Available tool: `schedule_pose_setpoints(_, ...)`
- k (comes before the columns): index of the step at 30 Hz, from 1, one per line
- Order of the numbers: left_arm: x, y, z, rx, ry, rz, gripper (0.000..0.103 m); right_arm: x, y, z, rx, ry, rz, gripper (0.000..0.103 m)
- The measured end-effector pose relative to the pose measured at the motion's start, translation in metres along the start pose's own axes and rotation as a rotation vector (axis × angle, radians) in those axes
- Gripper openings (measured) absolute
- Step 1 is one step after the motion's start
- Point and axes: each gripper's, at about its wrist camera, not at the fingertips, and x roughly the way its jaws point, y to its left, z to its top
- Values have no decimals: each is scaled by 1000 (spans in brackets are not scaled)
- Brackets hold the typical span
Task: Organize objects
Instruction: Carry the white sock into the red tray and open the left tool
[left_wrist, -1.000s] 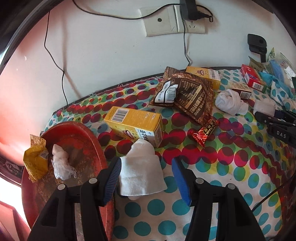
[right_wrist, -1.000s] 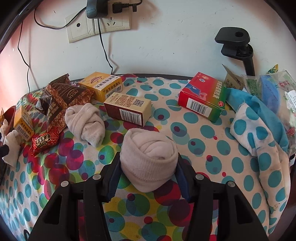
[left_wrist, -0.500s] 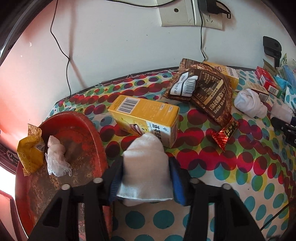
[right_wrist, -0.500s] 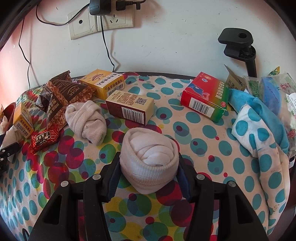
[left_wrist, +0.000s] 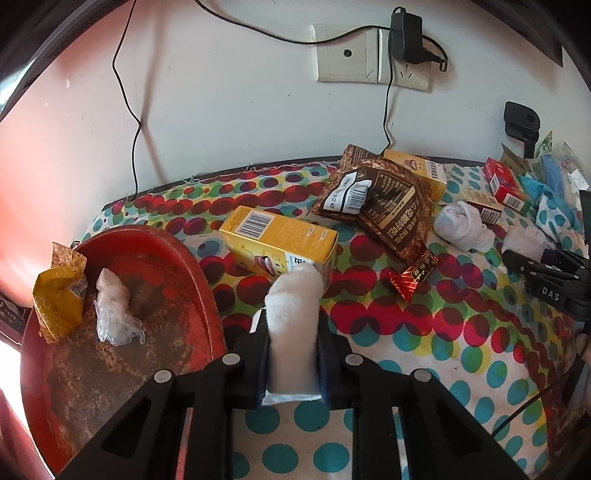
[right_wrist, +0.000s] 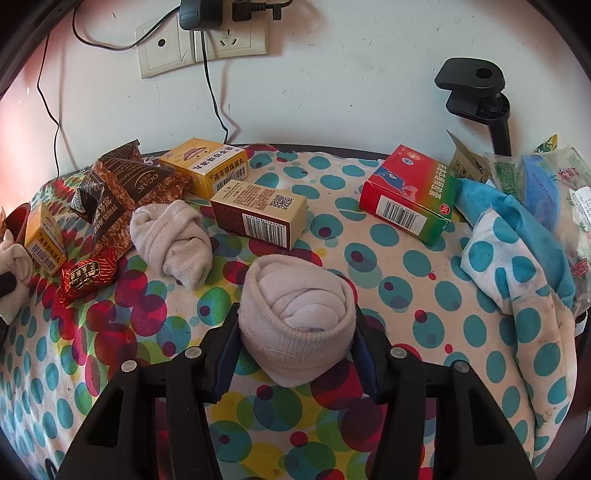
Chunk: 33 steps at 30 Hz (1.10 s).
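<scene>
Left tool (left_wrist: 293, 354) pinches a white knit sock (left_wrist: 293, 314) upright, squeezed narrow, beside the rusty red tray (left_wrist: 192, 266) and a glossy yellow box (left_wrist: 280, 240). Right tool (right_wrist: 295, 339) grips a rolled ribbed sock (right_wrist: 297, 314), a fat cylinder resting on the dotted cloth (right_wrist: 406, 314) covering the counter.

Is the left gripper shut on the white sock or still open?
Shut on it: the left gripper presses both sides of the white sock, squeezing it narrow.
</scene>
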Motion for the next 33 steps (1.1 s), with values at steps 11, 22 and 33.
schedule_pose_setpoints(11,-31,7,1,-10,-29,-31,21,-1,1,1,1,1,-3,52)
schedule_pose_setpoints(22,-59,36,-4,-22,-42,-9,21,-1,1,1,0,2,-9,53)
schedule_pose_setpoints(33,-78,94,-10,-51,-43,74,21,-1,2,0,1,2,-11,53)
